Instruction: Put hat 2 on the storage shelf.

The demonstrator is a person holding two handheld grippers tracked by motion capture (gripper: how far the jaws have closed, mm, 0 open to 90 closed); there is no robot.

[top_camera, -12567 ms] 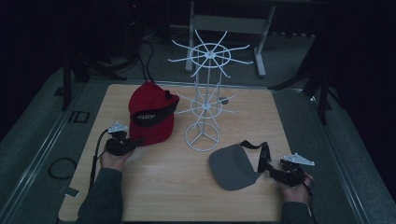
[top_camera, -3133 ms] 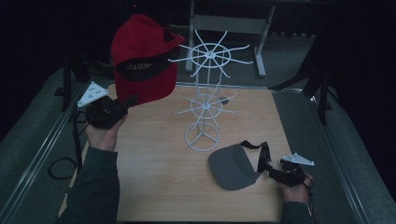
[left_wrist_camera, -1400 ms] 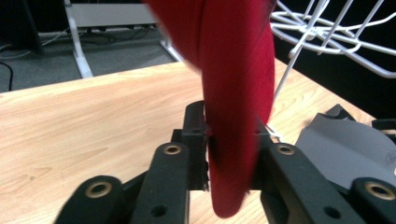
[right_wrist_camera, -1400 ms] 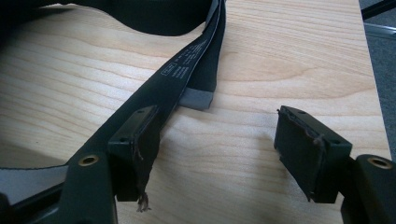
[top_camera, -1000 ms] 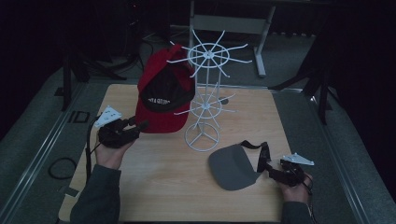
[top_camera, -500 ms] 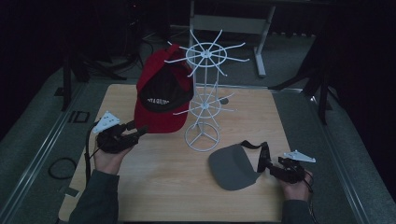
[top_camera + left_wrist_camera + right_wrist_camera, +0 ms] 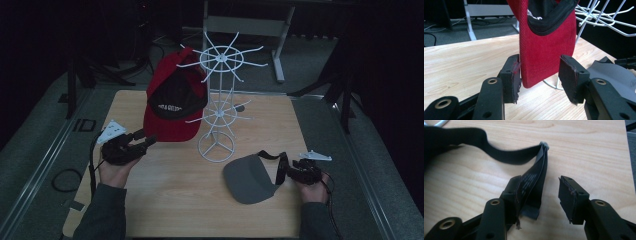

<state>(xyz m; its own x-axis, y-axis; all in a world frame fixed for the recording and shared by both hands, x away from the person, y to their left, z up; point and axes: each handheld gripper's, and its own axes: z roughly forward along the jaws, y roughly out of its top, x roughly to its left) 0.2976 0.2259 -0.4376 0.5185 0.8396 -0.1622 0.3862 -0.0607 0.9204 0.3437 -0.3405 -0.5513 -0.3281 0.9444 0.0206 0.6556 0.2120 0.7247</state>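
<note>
Change: your left gripper [image 7: 540, 77] has opened its fingers; the red cap [image 7: 175, 97] now hangs on the white rack [image 7: 220, 100], brim between them.
Meaning: hanging looks done.
Right gripper [image 7: 541, 195]: fingers apart, grey visor [image 7: 250, 177] strap against one, on the surface [image 7: 165, 200].

a pale wooden worktop [image 7: 175, 200] carries a white wire rack [image 7: 216, 149] mid-worktop and a grey visor [image 7: 247, 179] towards its near right corner.

Red cap's [image 7: 547, 47] crown beyond top edge
</note>
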